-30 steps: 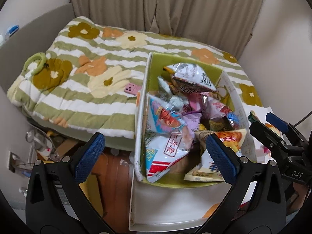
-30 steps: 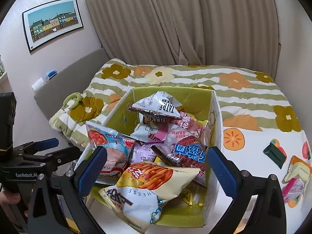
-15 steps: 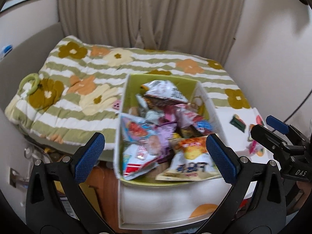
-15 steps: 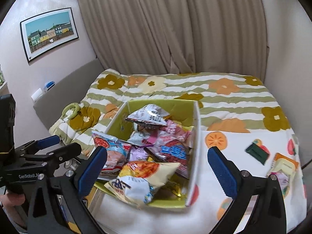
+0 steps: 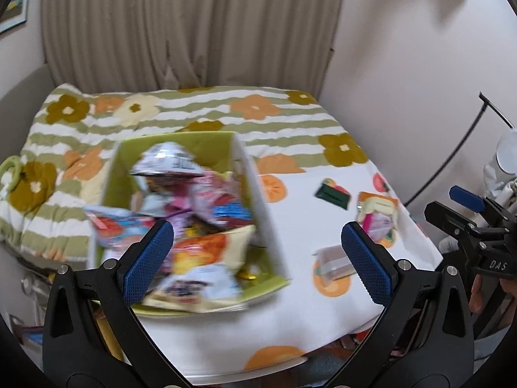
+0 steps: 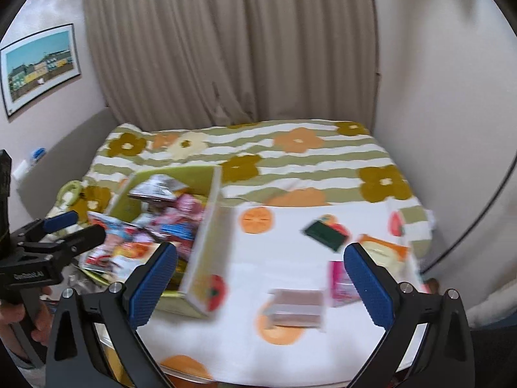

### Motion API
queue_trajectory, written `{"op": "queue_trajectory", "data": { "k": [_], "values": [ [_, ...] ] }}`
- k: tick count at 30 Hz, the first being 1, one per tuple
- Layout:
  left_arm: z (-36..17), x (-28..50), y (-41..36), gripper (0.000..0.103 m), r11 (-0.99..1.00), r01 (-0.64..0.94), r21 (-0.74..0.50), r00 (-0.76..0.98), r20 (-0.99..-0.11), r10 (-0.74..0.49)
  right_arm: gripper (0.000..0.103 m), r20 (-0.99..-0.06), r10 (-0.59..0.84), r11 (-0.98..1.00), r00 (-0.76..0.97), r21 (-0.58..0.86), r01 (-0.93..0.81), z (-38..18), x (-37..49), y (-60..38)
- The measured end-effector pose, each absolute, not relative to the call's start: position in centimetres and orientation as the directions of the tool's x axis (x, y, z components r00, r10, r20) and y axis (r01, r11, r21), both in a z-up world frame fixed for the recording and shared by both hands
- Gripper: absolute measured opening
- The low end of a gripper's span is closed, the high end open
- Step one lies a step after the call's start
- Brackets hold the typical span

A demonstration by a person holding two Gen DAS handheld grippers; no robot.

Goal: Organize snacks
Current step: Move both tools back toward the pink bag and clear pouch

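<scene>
A green-lined box [image 5: 248, 174] [image 6: 210, 226] full of snack bags stands on the white fruit-print cloth, left of centre. Loose snacks lie right of it: a dark green packet [image 5: 332, 194] [image 6: 324, 231], an orange-and-pink pack [image 5: 376, 213] [image 6: 384, 249], a pink pack [image 6: 337, 283] and a clear-wrapped brownish pack [image 5: 332, 263] [image 6: 295, 305]. My left gripper [image 5: 257, 260] is open and empty, above the box's near right corner. My right gripper [image 6: 260, 286] is open and empty, above the cloth over the brownish pack. Both views are blurred.
A striped flower quilt [image 5: 200, 113] covers the bed behind the cloth. A curtain [image 6: 232, 48] and walls close the back and right. A green ring [image 5: 8, 168] lies on the quilt's left edge. The cloth's front edge [image 5: 274, 355] drops off near me.
Both grippers have pulled back and swung right. The box now sits left of centre and the loose snacks on the cloth have come into view. Both stay open.
</scene>
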State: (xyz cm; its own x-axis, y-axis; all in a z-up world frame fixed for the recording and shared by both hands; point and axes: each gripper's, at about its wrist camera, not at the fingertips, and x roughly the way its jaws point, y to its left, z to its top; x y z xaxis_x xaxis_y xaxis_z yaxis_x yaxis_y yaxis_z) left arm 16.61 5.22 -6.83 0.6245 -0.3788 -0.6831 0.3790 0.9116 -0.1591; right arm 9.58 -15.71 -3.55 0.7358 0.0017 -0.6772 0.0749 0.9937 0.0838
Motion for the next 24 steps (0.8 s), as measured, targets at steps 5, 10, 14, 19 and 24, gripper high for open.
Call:
{"op": "queue_trajectory", "data": {
  "k": [5,10,14,19,24],
  "values": [
    [-9.0,16.6,-1.2,0.103,0.899,0.396,-0.186,0.561,-0.726,-0.397,0.103,-0.714,-0.006,0.99,0.7,0.096,0.107,-4.9,9.0,-21.8],
    [-11.9,16.4,-6.7,0.103,0.895,0.418,-0.158,0.515,-0.77,-0.377,0.103,-0.761,0.022,0.99,0.648,0.107,0.092,-7.3,9.3,-26.9],
    [-14.9,16.8,-11.1,0.103,0.852,0.515,-0.095,0.448,-0.818,-0.362,0.103,-0.798,0.058,0.991,0.599,0.12,0.064,-9.5,10.0,-29.6],
    [-19.1,16.7,-15.4,0.103,0.74,0.669,0.063,0.385,-0.882,-0.273,0.103,-0.838,0.107,0.991,0.536,0.134,0.013,-12.8,11.4,-31.5],
    [-23.5,16.4,-18.2,0.103,0.608,0.778,0.16,0.345,-0.917,-0.201,0.103,-0.859,0.146,0.987,0.491,0.158,-0.018,-16.0,12.7,-32.1]
  ]
}}
